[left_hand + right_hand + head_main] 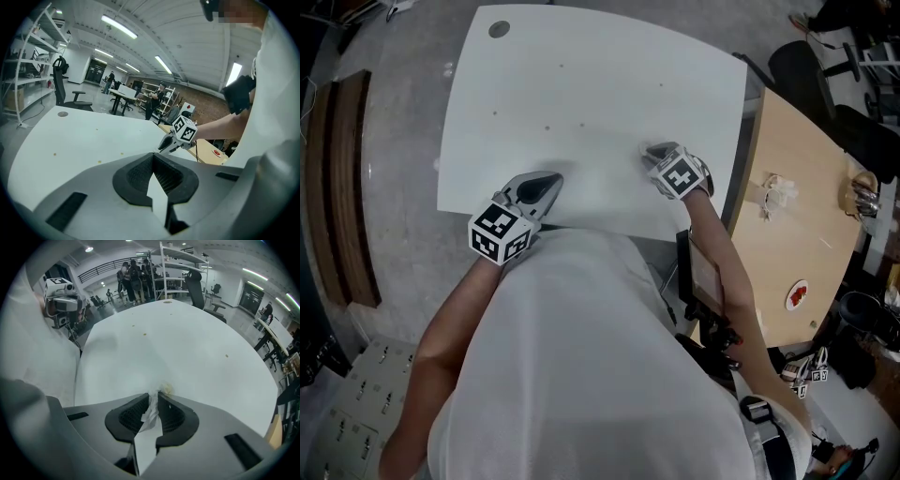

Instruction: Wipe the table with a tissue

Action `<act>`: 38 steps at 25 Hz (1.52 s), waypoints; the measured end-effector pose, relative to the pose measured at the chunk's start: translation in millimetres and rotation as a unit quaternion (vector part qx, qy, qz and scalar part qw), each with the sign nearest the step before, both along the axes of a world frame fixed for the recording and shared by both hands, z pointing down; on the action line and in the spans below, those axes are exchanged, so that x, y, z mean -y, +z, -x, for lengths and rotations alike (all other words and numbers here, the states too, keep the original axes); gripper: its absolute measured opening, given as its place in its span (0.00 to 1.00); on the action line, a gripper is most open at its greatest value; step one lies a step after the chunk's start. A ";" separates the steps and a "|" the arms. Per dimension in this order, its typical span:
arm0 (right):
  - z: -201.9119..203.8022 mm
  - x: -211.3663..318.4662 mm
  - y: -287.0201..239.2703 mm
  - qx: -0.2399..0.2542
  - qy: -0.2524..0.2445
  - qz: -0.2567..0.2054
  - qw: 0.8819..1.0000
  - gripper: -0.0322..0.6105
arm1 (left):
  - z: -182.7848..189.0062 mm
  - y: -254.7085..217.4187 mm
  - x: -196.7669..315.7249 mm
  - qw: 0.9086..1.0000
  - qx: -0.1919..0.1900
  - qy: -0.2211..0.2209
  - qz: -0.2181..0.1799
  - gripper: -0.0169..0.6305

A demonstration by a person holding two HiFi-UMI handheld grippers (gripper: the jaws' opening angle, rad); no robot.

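Observation:
My right gripper (654, 154) is shut on a white tissue (152, 414) and presses it down on the white table (581, 84). A small yellowish smear (165, 389) lies on the tabletop just past the jaw tips. A few tiny brown specks (547, 128) dot the table farther out. My left gripper (551, 181) rests near the table's near edge, jaws closed together with nothing between them. In the left gripper view the right gripper (161, 146) shows beyond the jaws with its marker cube.
A wooden desk (797, 234) stands to the right with crumpled paper (776, 192), a red-and-white object (797, 294) and a metal item. A round grey cap (499, 29) sits at the table's far left corner. Black chairs stand at the far right.

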State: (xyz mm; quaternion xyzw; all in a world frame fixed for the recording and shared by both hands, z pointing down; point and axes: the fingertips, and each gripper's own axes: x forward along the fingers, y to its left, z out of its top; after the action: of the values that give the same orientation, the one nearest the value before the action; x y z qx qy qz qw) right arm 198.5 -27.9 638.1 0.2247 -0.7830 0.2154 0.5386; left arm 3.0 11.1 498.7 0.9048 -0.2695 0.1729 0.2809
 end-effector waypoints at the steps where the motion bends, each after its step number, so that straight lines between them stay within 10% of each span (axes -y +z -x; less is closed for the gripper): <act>1: 7.3 -5.0 -1.2 0.006 -0.007 0.008 1.000 0.15 | 1.9 -0.7 -0.3 1.000 0.000 0.000 0.000 0.04; 7: 35.1 -31.8 -6.7 0.113 -0.012 0.060 0.992 0.15 | -8.7 -1.5 2.8 1.000 -0.003 -0.002 -0.001 0.04; 14: 12.0 18.4 -49.0 0.212 0.113 -0.004 0.971 0.15 | -4.5 -2.3 0.5 1.000 -0.001 -0.003 -0.002 0.04; 38: -55.3 136.8 -31.1 0.106 0.201 -0.085 0.970 0.15 | 28.2 4.3 13.1 0.997 0.002 -0.073 0.015 0.04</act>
State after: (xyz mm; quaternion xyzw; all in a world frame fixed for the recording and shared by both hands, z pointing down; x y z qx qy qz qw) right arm 253.8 -164.6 607.1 0.3982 -0.7896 0.2748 0.3775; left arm -25.2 -2.0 503.1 0.8780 -0.3329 0.1575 0.3058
